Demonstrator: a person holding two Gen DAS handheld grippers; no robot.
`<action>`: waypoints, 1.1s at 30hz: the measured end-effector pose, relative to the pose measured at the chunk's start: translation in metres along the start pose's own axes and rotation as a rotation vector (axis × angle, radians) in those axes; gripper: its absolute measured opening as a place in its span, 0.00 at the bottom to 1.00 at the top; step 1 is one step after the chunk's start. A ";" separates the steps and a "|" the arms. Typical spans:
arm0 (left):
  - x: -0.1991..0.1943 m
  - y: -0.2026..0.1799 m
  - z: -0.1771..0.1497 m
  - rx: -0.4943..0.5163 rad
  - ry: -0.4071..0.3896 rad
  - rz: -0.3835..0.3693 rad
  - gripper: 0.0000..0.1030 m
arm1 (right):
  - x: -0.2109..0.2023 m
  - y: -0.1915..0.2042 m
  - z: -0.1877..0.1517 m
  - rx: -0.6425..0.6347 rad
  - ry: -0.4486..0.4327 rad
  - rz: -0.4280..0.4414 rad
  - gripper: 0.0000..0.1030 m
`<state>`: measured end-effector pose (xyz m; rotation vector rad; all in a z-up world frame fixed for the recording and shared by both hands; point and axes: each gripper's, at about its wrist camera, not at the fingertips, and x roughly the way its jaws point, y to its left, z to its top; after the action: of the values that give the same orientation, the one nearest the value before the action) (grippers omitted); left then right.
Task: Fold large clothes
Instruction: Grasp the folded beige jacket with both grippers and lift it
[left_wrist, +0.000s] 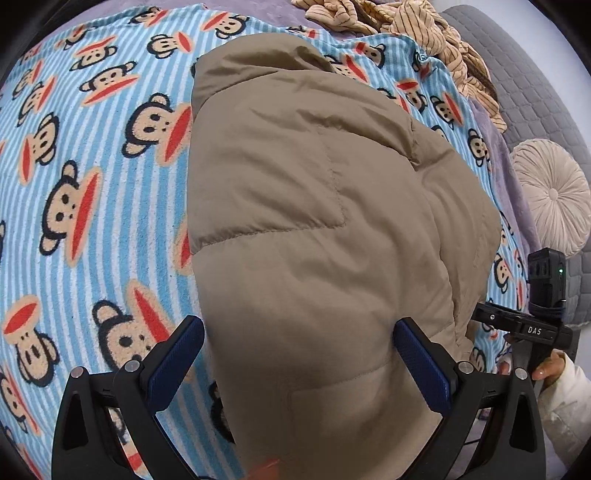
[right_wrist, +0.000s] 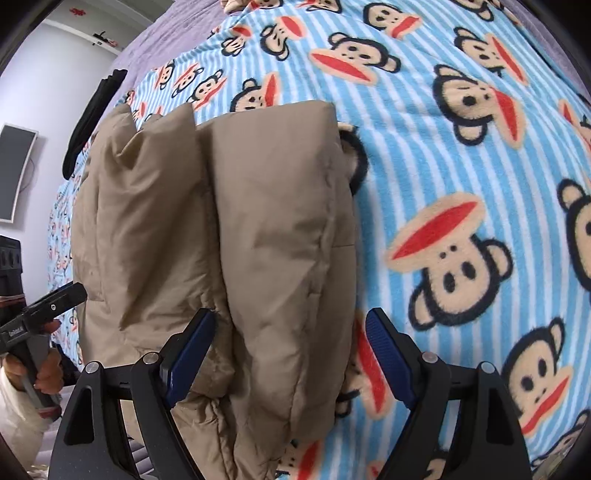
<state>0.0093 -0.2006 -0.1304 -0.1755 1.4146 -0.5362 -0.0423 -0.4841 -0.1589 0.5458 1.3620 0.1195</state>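
Observation:
A tan padded jacket (left_wrist: 314, 206) lies folded into a thick bundle on a blue striped monkey-print blanket (left_wrist: 92, 166). My left gripper (left_wrist: 299, 354) is open, its blue pads either side of the jacket's near end, just above it. In the right wrist view the same jacket (right_wrist: 221, 229) shows two puffy folded sections side by side. My right gripper (right_wrist: 291, 350) is open, its jaws straddling the right-hand section of the near edge. The right gripper also shows at the right edge of the left wrist view (left_wrist: 517, 325).
The blanket (right_wrist: 461, 184) covers a bed with a purple sheet (left_wrist: 513, 192). A striped beige garment (left_wrist: 406, 22) lies bunched at the far end. A round pleated cushion (left_wrist: 554, 195) and grey quilted headboard (left_wrist: 532, 92) stand at the right. A black garment (right_wrist: 92, 122) lies by the bed's far-left edge.

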 end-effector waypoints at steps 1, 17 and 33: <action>0.002 0.004 0.002 -0.005 0.005 -0.024 1.00 | 0.001 -0.002 0.002 0.004 0.003 0.030 0.83; 0.043 0.036 0.018 -0.069 0.077 -0.238 1.00 | 0.035 -0.028 0.034 0.130 0.065 0.442 0.87; 0.060 0.031 0.026 -0.111 0.065 -0.224 1.00 | 0.075 0.001 0.045 0.025 0.141 0.346 1.00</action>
<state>0.0459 -0.2058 -0.1932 -0.4129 1.4982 -0.6521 0.0172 -0.4677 -0.2205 0.8037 1.3965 0.4298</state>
